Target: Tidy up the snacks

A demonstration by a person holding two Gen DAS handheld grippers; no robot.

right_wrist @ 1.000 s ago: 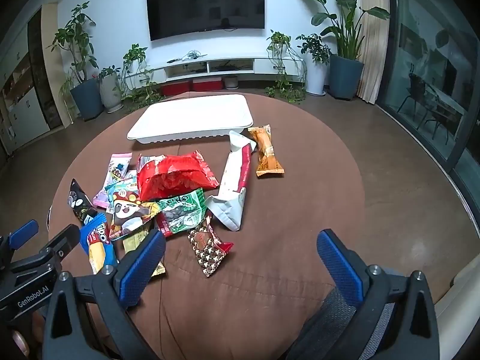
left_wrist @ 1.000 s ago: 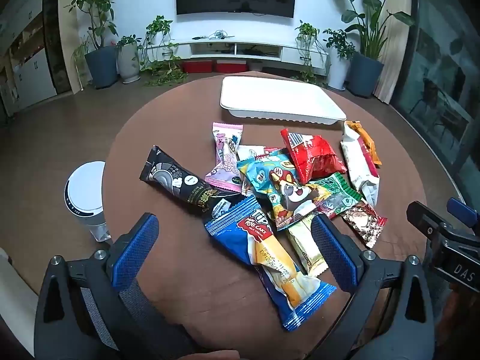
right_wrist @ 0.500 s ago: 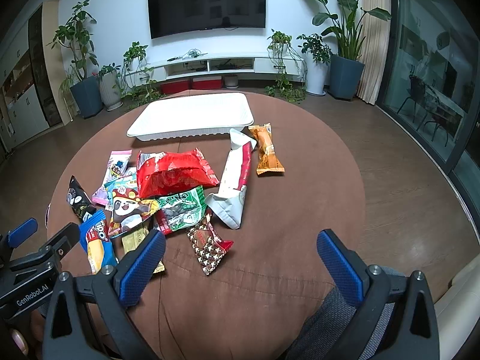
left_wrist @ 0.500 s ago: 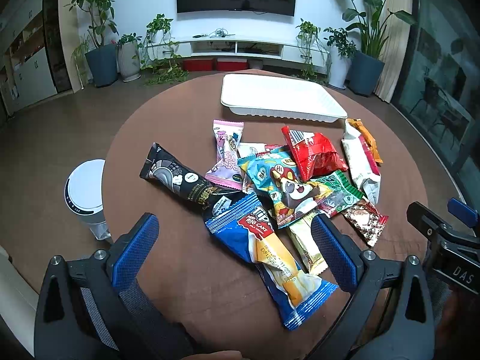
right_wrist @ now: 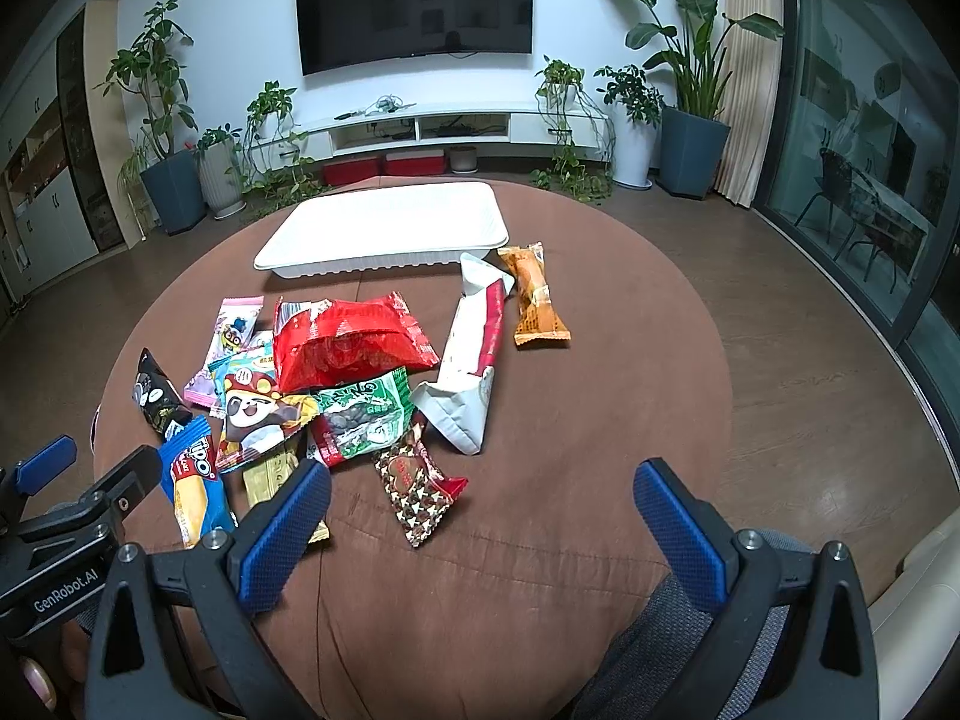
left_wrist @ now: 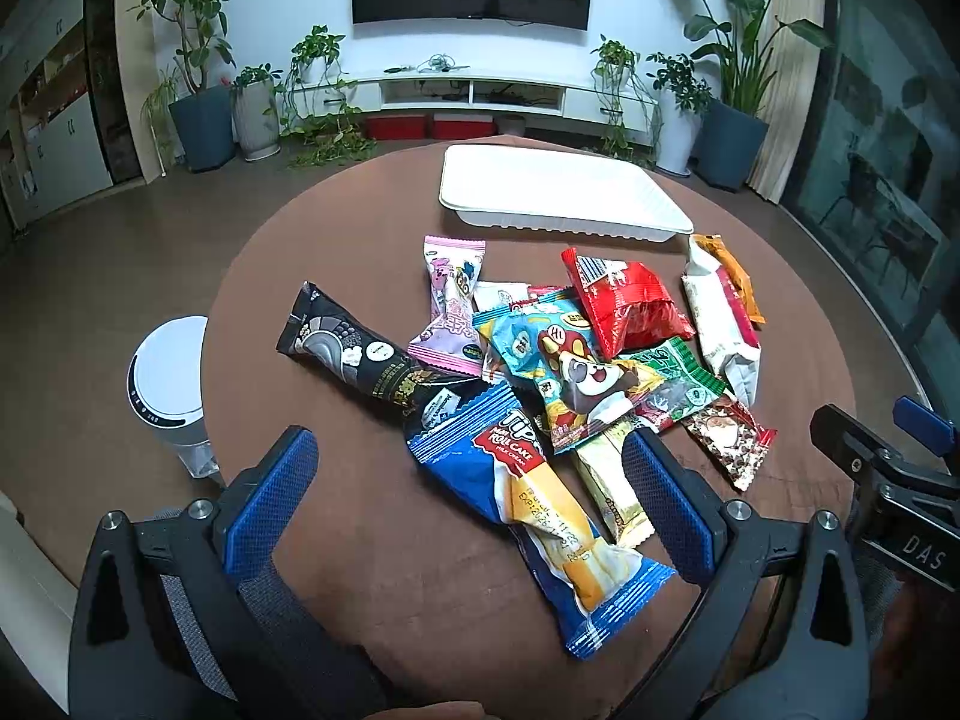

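Observation:
Several snack packets lie in a loose pile on a round brown table [left_wrist: 336,276]. An empty white tray [left_wrist: 558,195] stands at the far side; it also shows in the right wrist view [right_wrist: 390,228]. My left gripper [left_wrist: 474,492] is open and empty, held over the blue roll cake packet [left_wrist: 540,510]. My right gripper [right_wrist: 480,510] is open and empty, near the table's front edge, just behind a brown star-patterned packet [right_wrist: 414,486]. A red bag [right_wrist: 348,348], a white and red packet [right_wrist: 474,354] and an orange packet [right_wrist: 534,300] lie closer to the tray.
A white cylindrical appliance [left_wrist: 168,384] stands on the floor left of the table. Potted plants and a TV cabinet [right_wrist: 444,126] line the far wall. Glass doors are on the right. Bare tabletop lies right of the pile [right_wrist: 630,372].
Both grippers have barely moved; the view has drifted very slightly. The snacks and tray lie as before.

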